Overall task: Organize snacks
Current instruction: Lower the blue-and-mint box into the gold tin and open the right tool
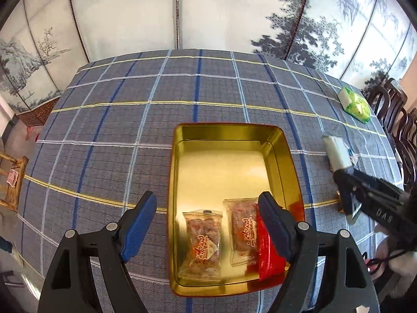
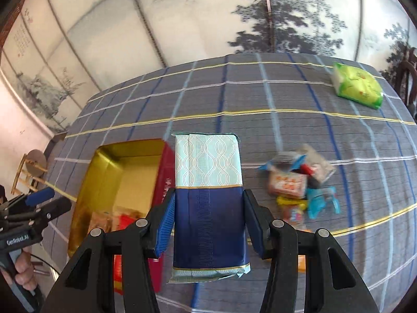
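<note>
A gold tin box with red outer walls sits on the checked tablecloth. Inside its near end lie two clear snack packets and a red packet. My left gripper hangs open above the box's near end, nothing between its blue pads. In the right wrist view my right gripper is shut on a long blue and pale-green packet, held just right of the tin box. That packet also shows at the right of the left wrist view.
A pile of small snacks lies on the cloth right of the held packet. A green tissue pack sits at the far right of the table. Dark wooden chairs line the right edge. A painted folding screen stands behind the table.
</note>
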